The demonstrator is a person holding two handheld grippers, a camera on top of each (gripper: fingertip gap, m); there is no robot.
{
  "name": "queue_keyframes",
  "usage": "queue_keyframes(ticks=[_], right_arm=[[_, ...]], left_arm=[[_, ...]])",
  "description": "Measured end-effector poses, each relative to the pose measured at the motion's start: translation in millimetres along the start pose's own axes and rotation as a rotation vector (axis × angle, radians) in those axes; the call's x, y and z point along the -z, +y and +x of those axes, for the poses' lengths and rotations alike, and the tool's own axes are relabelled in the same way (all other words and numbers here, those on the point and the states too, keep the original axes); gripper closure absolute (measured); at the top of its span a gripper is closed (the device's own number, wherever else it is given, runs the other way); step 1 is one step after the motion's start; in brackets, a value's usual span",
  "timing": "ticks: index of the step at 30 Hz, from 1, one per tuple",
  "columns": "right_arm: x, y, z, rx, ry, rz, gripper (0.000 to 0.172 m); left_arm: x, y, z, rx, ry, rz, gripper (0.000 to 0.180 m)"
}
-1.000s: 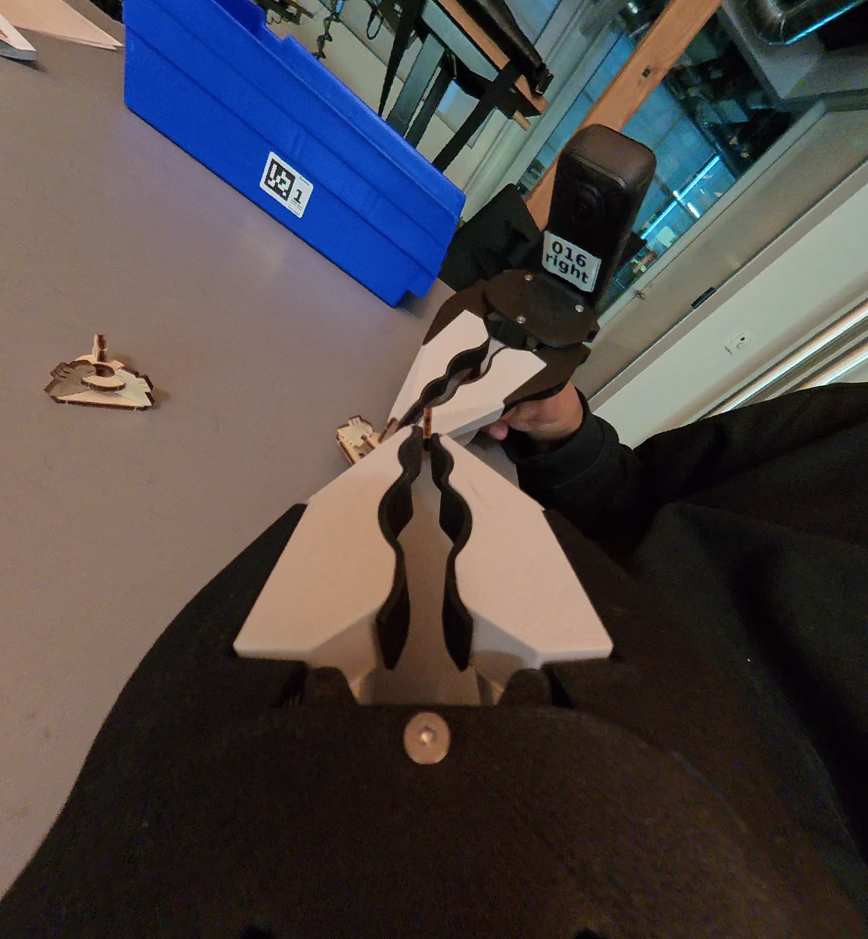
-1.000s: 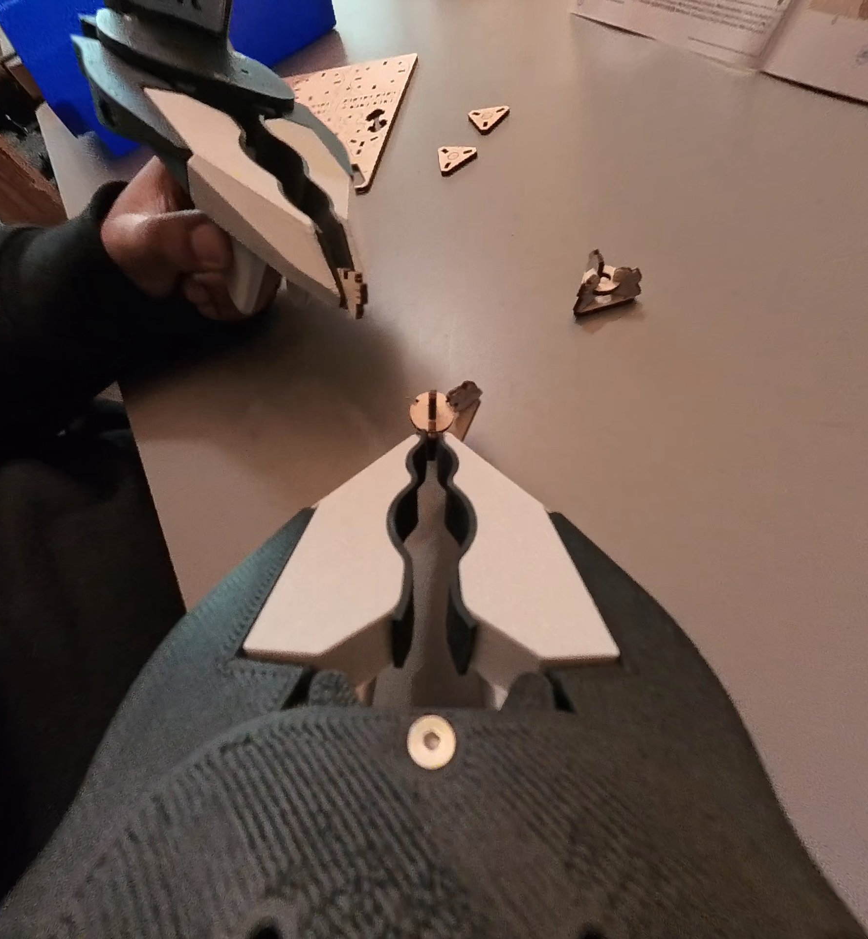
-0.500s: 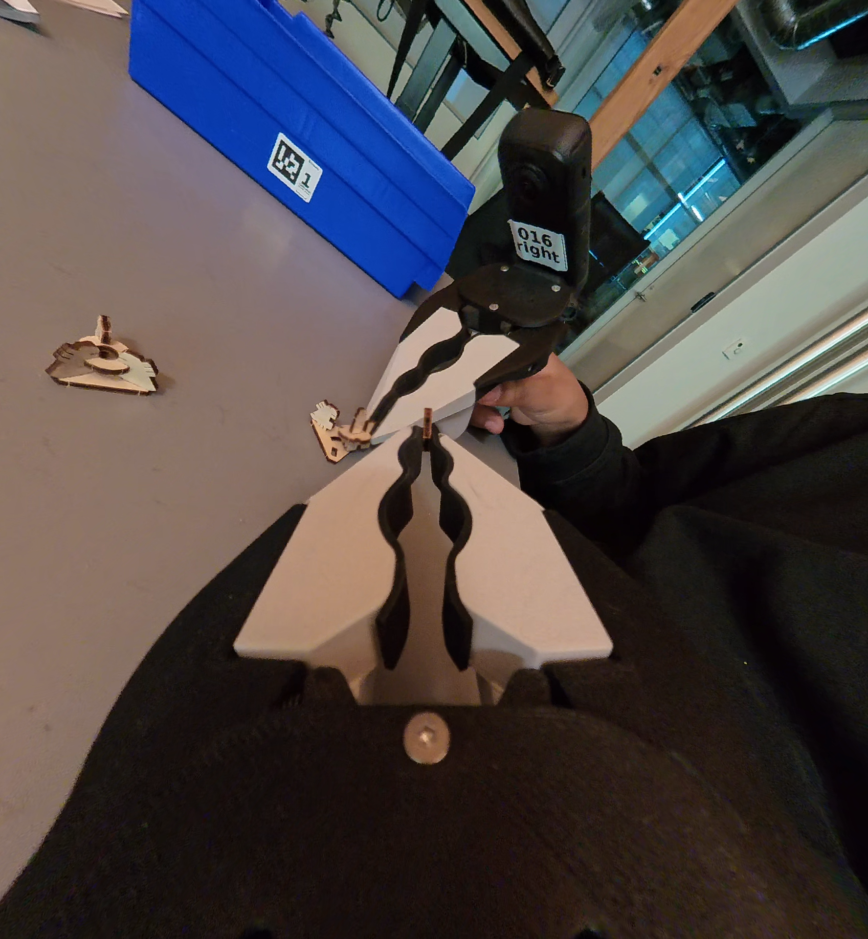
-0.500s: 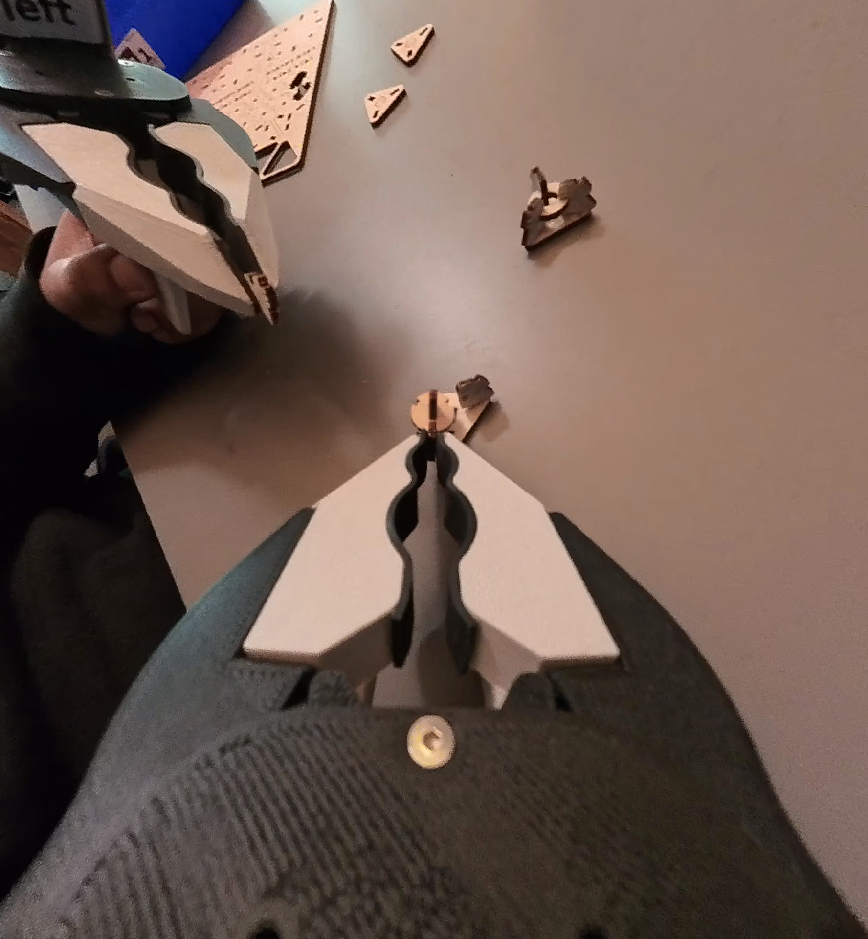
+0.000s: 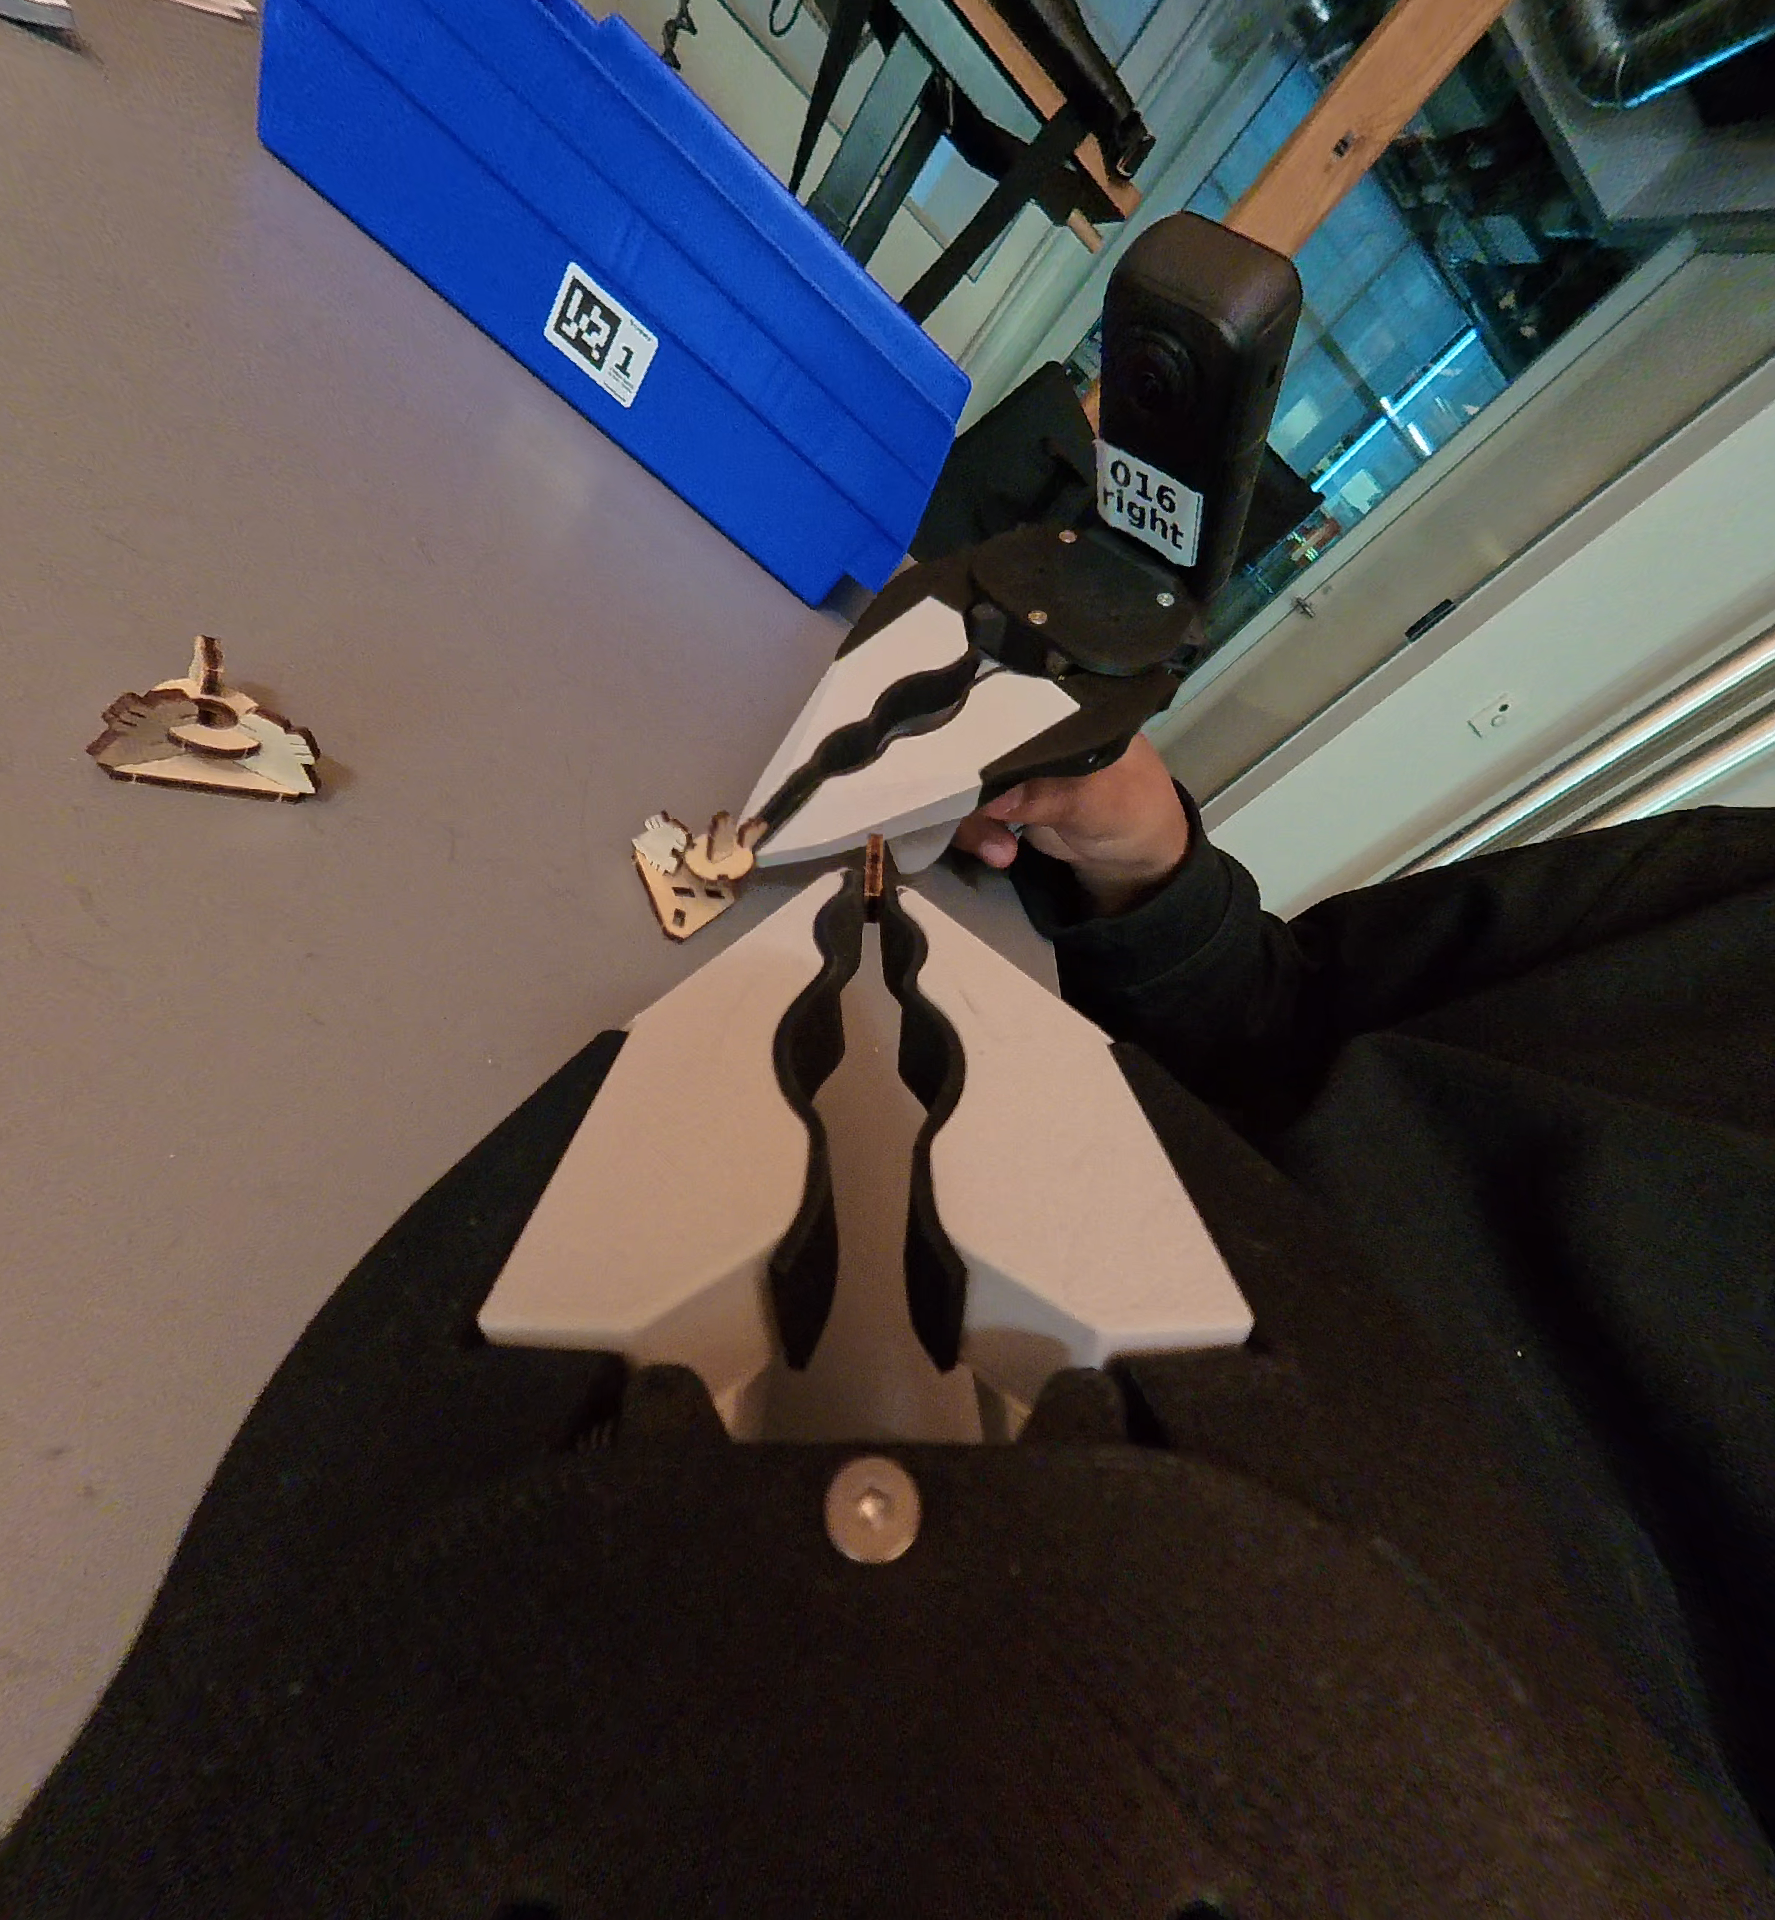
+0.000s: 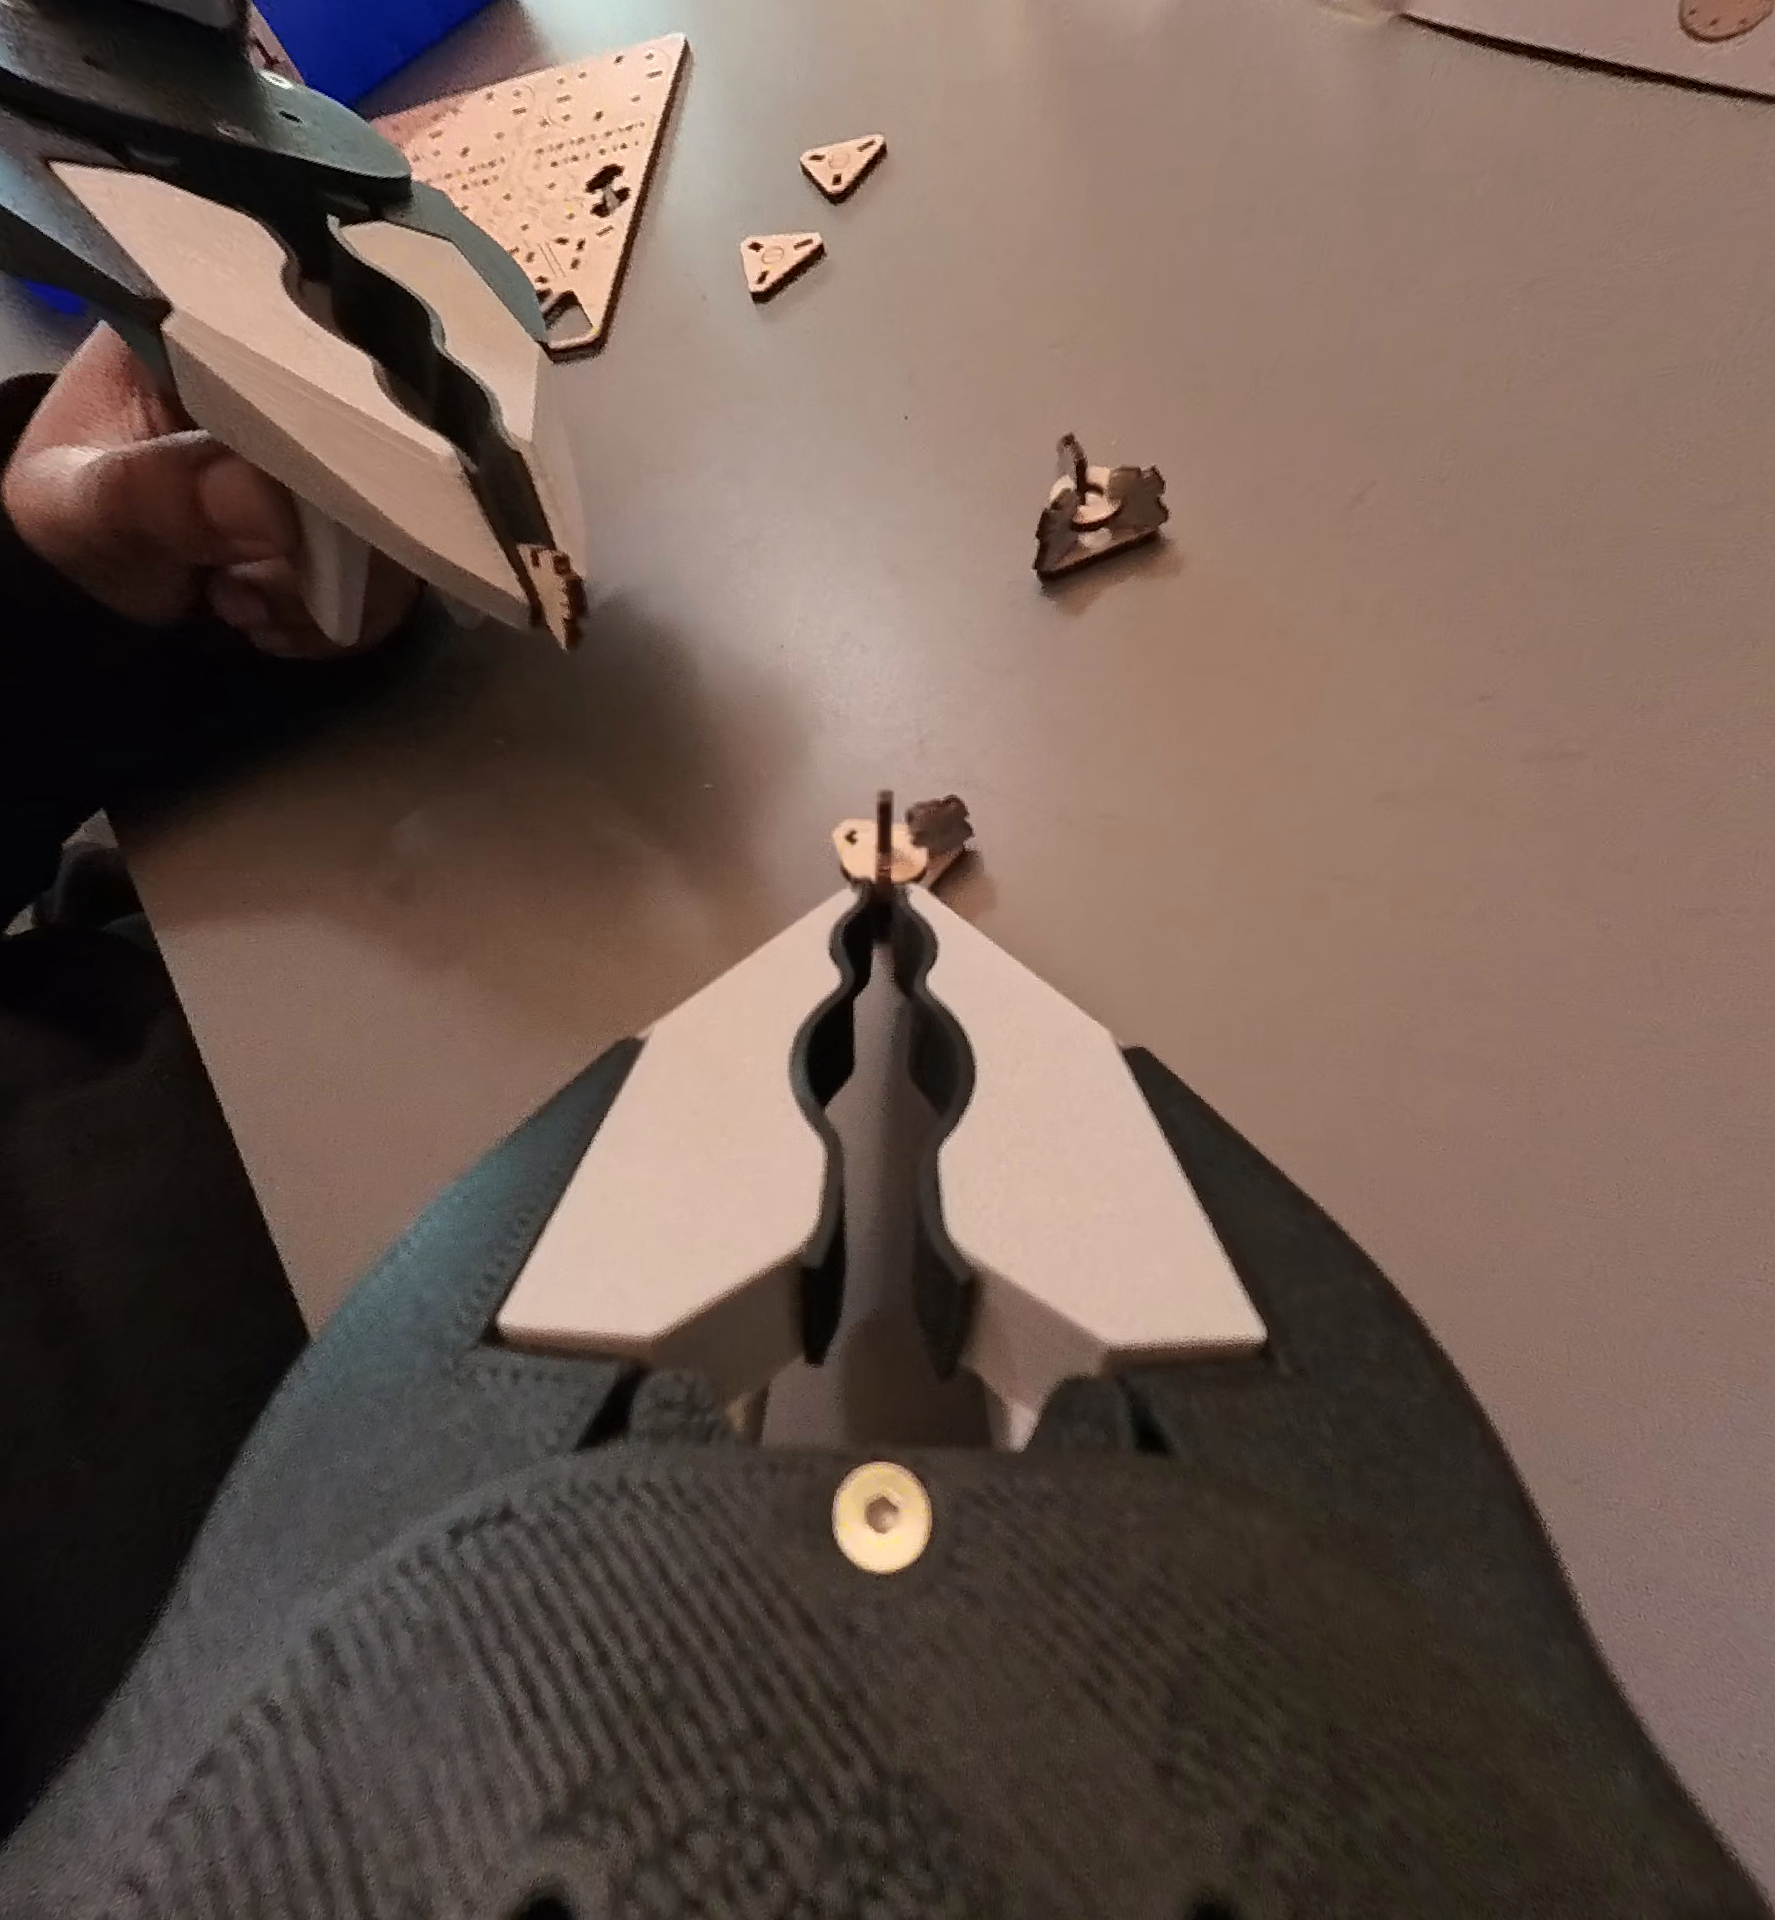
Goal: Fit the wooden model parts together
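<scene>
You lowered the right gripper (image 6: 878, 904), pinching its thin, brittle peg (image 6: 881, 854) onto the base (image 5: 683, 896); left gripper (image 5: 870, 902) clamped a chip (image 5: 872, 864) edgewise.

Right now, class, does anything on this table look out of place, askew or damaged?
Nothing looks damaged or spilled. The left gripper pinches a thin wooden piece in the air. The right gripper pinches the upright peg of a small wooden model on the grey table.
</scene>
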State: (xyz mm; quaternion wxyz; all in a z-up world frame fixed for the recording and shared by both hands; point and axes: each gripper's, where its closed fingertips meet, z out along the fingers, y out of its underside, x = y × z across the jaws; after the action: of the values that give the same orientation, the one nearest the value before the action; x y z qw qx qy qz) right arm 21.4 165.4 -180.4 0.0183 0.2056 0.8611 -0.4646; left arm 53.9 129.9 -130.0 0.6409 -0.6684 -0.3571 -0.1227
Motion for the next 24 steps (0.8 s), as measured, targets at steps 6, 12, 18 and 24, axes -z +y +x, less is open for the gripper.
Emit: queue_keyframes(ticks=[6,12,18,24], right_arm=[[8,7,-8,0.043,-0.097,-0.022,0.171],[12,2,-14,0.266,-0.028,0.033,0.171],[16,-13,-15,0.309,0.044,0.132,0.171],[16,-18,-35,0.196,-0.072,0.173,0.171]], left_arm=[[0,0,1,0.0,0.004,0.001,0.18],[-2,3,1,-0.042,-0.039,-0.022,0.18],[-10,27,-5,-0.091,-0.191,-0.149,0.18],[-9,45,-24,0.022,-0.316,-0.241,0.18]])
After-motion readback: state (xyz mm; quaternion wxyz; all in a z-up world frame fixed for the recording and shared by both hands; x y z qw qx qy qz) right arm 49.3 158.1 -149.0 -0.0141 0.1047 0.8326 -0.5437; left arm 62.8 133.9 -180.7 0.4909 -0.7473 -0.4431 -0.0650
